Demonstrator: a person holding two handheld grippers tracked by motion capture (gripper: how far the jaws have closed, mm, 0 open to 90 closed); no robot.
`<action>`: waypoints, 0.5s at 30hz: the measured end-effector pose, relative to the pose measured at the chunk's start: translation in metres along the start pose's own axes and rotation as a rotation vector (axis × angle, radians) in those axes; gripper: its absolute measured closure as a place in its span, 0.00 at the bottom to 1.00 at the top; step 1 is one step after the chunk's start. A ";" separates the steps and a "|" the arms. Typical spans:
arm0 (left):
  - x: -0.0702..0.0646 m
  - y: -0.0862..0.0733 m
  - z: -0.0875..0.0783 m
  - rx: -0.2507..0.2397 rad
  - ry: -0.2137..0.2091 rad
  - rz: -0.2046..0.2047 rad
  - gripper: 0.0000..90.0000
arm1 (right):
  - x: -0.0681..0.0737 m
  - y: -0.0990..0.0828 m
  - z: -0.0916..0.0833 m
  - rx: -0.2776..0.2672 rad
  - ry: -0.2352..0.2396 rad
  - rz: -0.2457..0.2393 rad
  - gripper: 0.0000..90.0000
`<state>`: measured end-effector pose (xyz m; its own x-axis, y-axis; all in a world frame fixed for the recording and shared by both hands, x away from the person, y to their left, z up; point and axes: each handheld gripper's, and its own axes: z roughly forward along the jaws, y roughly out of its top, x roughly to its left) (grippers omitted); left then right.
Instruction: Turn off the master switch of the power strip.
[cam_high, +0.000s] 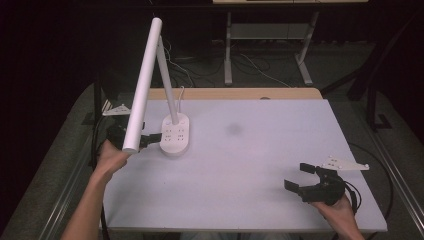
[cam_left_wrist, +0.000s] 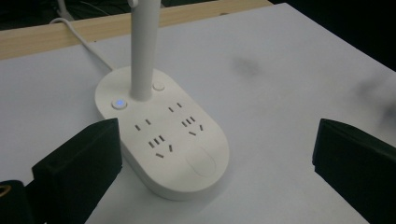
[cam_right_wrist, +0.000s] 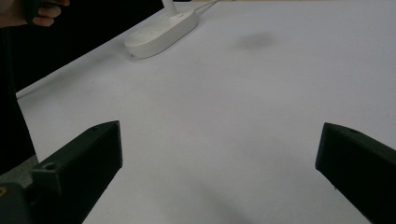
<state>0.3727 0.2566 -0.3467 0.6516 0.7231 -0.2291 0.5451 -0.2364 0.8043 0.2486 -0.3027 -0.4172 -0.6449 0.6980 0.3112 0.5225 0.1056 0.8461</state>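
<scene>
Nearest the camera, the right tool (cam_high: 302, 176) rests at the front right of the white surface (cam_high: 260, 150), jaws spread wide, gripping nothing. Well apart, at the rear left, the left tool (cam_high: 148, 140) sits open just beside the white oval power-strip lamp base (cam_high: 176, 134), whose white tube lamp head (cam_high: 142, 82) slants overhead.

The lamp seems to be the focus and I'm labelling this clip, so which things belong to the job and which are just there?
In the job:
lamp base, with its lit button
lamp arm
left tongs, open by the base

Just there:
right tongs, open, far from the lamp
dark smudge on the table
</scene>
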 end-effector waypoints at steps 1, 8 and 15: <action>0.001 0.001 0.000 0.004 0.000 0.001 0.01 | 0.000 0.000 0.000 0.000 0.000 0.002 0.00; 0.008 0.011 0.003 0.022 0.009 0.008 0.01 | 0.000 0.000 0.000 0.001 -0.001 0.000 0.00; 0.015 0.018 0.007 0.031 0.018 0.002 0.01 | 0.000 0.000 0.000 0.002 -0.001 -0.001 0.00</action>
<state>0.3962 0.2589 -0.3394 0.6435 0.7340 -0.2169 0.5599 -0.2582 0.7873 0.2486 -0.3027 -0.4172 -0.6447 0.6986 0.3102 0.5231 0.1073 0.8455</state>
